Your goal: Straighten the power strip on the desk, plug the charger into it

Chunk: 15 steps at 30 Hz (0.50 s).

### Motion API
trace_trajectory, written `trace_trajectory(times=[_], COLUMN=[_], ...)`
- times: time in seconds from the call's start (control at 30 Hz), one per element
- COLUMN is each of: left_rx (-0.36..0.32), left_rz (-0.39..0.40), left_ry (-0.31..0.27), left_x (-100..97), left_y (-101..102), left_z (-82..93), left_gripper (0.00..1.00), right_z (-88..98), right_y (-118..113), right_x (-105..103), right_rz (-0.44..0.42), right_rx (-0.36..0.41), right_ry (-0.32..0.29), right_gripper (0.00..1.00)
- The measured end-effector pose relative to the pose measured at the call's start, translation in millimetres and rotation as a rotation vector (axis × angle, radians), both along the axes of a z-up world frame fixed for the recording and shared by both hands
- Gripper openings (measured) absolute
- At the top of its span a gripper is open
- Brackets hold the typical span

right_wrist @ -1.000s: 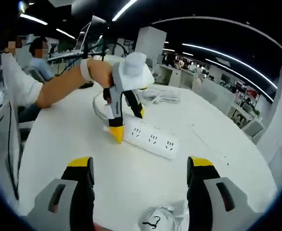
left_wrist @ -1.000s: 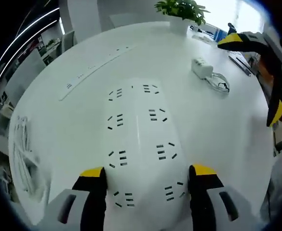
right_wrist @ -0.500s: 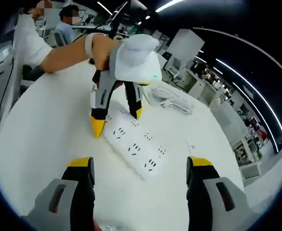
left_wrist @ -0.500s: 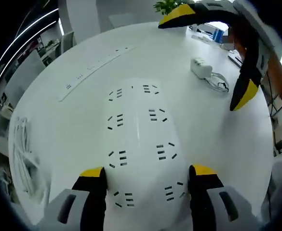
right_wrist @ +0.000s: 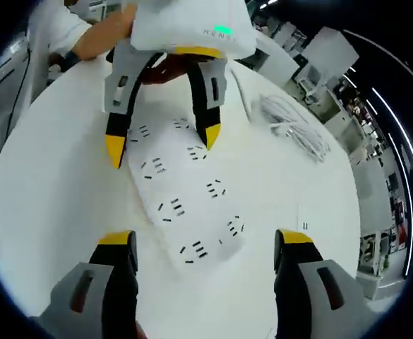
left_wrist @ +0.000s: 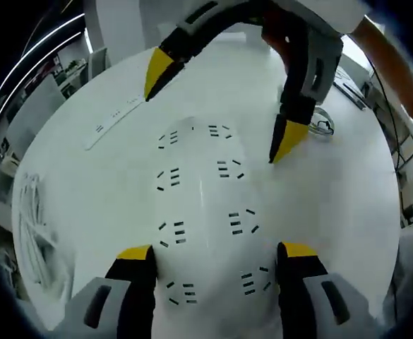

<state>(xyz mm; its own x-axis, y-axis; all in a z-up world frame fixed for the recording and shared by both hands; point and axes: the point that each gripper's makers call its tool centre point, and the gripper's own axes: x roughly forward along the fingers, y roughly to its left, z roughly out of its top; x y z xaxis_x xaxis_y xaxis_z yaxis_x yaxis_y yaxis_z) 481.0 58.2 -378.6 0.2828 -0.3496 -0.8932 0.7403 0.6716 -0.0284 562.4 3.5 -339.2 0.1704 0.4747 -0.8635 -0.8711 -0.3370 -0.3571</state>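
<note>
A white power strip with two rows of sockets lies flat on the white desk. My left gripper is open, its yellow-tipped jaws astride the strip's near end. My right gripper reaches in from the top, open, its tips spread over the strip's far end. In the right gripper view the same strip runs away from my open right gripper towards the left gripper, whose tips stand on either side of it. A loop of the charger's cable shows beside the right gripper's finger; the charger body is hidden.
A long flat white bar with dark marks lies at the far left of the desk. A coiled white cable rests by the left edge, seen also as a cable bundle. A person's arm holds the left gripper.
My right gripper has swung in from the right and come down over the strip's far end. The left gripper and the strip have stayed put.
</note>
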Motion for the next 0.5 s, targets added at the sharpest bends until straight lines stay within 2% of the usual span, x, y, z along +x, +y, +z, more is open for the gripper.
trace_trajectory(times=[0.13, 0.2, 0.43, 0.5], left_rx=[-0.001, -0.002, -0.002, -0.002], left_rz=[0.001, 0.001, 0.0, -0.001], left_ry=[0.0, -0.001, -0.001, -0.001], left_x=[0.4, 0.6, 0.7, 0.7], left_y=[-0.3, -0.3, -0.7, -0.8], left_z=[0.0, 0.0, 0.0, -0.2], left_gripper=[0.71, 0.71, 0.71, 0.71], right_z=[-15.6, -20.4, -25.9, -29.3], right_y=[6.8, 11.3, 12.7, 12.5], right_x=[8.0, 8.2, 1.3, -1.4], right_rz=[0.067, 0.112, 0.184, 0.211], right_rx=[-0.12, -0.149, -0.22, -0.253], right_ry=[-0.013, -0.015, 0.026, 0.068], right_gripper=[0.76, 0.75, 0.72, 0.68])
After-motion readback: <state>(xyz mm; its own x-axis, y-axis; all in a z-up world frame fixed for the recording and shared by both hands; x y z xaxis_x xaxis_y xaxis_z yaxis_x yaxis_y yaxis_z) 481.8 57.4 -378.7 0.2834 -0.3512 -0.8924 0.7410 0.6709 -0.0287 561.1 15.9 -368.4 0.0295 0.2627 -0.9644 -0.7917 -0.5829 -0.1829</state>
